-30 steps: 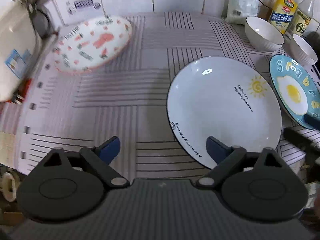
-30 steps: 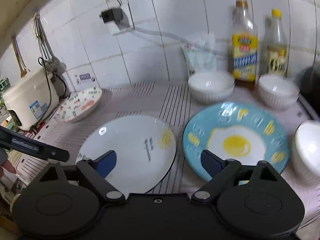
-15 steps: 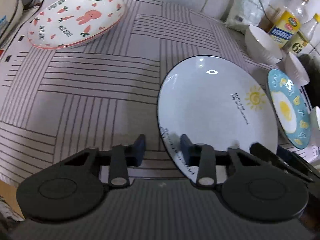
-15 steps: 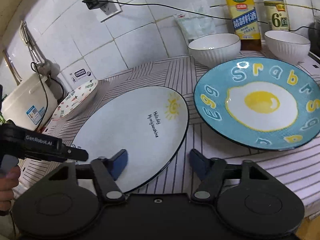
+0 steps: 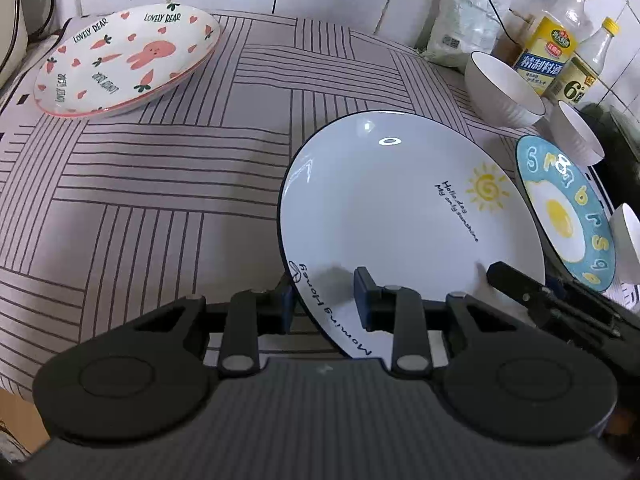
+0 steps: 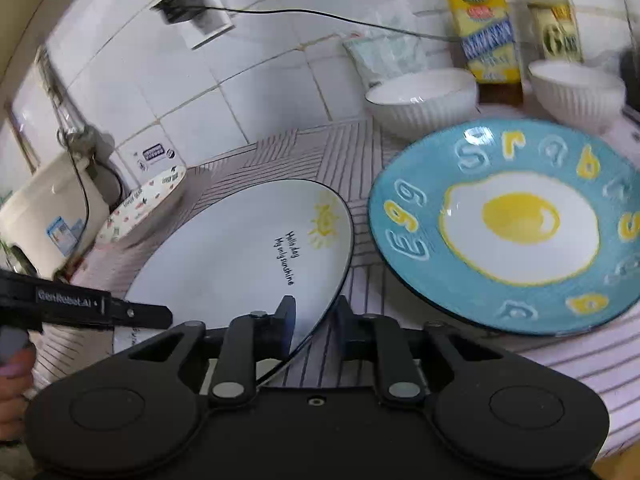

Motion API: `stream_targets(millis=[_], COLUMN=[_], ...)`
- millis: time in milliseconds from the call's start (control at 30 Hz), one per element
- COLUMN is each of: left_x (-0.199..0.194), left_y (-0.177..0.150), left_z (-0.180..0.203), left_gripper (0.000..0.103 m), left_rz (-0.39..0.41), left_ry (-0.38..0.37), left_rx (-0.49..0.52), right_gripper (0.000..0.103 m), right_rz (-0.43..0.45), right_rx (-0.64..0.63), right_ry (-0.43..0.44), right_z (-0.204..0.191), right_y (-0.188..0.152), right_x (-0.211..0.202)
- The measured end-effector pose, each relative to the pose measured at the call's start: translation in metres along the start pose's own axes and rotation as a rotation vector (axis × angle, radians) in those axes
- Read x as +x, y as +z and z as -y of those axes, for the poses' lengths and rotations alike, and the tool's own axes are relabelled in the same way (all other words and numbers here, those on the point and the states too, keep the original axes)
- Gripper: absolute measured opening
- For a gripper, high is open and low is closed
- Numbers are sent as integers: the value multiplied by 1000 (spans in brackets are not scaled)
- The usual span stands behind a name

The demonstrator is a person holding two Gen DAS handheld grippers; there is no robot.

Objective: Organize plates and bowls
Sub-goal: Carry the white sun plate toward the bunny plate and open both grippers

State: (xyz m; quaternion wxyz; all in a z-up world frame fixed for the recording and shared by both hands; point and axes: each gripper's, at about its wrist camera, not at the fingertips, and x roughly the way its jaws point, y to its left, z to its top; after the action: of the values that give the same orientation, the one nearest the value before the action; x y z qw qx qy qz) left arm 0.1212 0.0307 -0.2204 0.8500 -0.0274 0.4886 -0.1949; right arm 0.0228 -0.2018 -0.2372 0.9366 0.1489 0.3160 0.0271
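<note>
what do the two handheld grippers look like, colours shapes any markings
Both are matte black. The left gripper has two round disc housings, angular linkage arms with silver pivot pins, dark blue fingertip pads and a ribbed grey body. The right gripper has the same discs, pins and dark blue pads, with a smooth black body and a small centre screw. Seen from the right wrist, the left gripper's finger carries white "GenRobot.AI" lettering.

Glossy ceramic plate (image 5: 400, 200) (matt cloth (image 5: 160, 200)).

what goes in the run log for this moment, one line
left gripper: gripping sun plate rim | right gripper: fingers closing over same rim | egg plate: untouched
</note>
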Motion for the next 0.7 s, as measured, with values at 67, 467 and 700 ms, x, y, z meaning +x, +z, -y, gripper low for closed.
stream_targets(millis=[67, 467, 700], left_x=[-1, -17, -7], left_y=[2, 32, 65], left_z=[0, -13, -22], left_gripper=[29, 29, 29], left_rz=[-1, 25, 43], left_ry=[9, -7, 10], left_rx=[-3, 3, 58], right_gripper=[33, 30, 30], right_rz=[7, 11, 1], right_rx=[-77, -112, -182], right_ry=[-36, 47, 106], right_z=[-12, -11, -12], right_y=[-1, 25, 59], right_x=[1, 3, 31])
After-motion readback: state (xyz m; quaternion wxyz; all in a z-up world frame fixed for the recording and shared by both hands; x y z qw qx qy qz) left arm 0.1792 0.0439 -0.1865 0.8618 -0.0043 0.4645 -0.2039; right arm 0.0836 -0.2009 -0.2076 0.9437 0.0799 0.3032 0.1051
